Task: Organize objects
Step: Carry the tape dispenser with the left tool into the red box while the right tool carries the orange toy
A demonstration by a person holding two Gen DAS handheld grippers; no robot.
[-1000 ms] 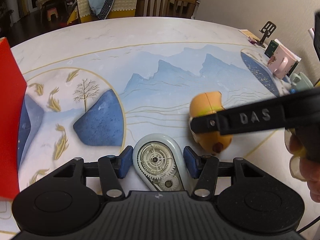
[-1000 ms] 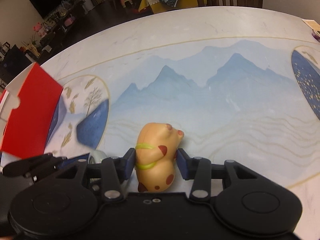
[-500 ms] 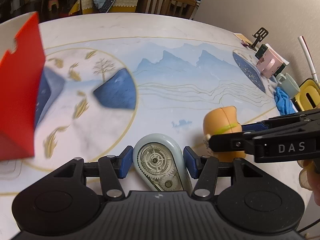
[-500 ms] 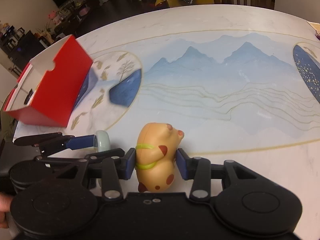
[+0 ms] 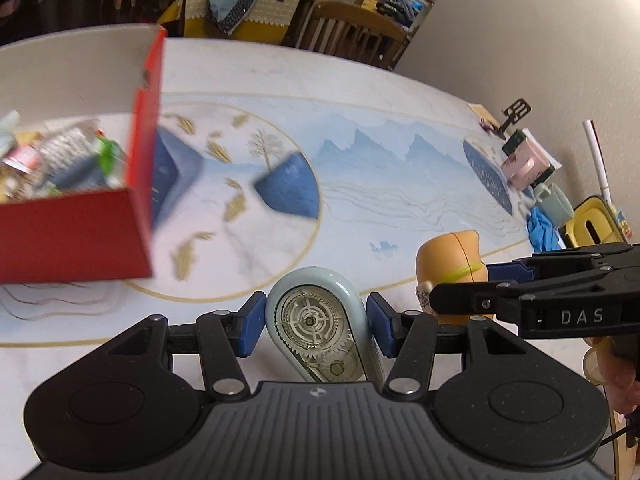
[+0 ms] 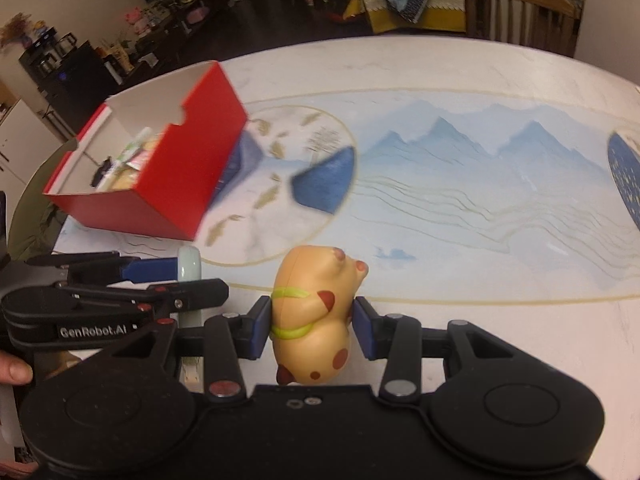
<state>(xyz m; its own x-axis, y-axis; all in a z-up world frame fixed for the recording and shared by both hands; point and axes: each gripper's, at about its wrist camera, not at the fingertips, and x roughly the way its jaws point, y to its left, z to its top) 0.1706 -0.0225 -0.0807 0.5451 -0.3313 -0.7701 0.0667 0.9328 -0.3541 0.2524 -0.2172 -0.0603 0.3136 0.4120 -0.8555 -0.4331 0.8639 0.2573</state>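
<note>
Carrying two things at once here: the correction-tape dispenser (image 5: 320,324) is pinched between the blue pads of my left gripper (image 5: 316,326), and the little orange toy animal (image 6: 316,316) is squeezed in my right gripper (image 6: 312,326). Both are up off the table (image 6: 460,184), so neither gripper is free.

What matters for the drop is the red box (image 6: 160,188). It sits ahead and off to the left of both grippers, open top up, already holding a jumble of small stuff I can't really make out. My left gripper looks nearer to it, since the box fills the left edge of that view, so I'd guess the tape goes in first.

The dispenser is a pale blue teardrop with a clear window showing white gears; its long axis runs along the fingers, round end forward. The toy is chubby and tan-orange, with reddish spots and a lime-green band around its middle, gripped across that middle.

Further right along the wall side there's a mug (image 5: 558,204), a blue cloth (image 5: 540,228) and a pink item (image 5: 526,164), well away from the box.
</note>
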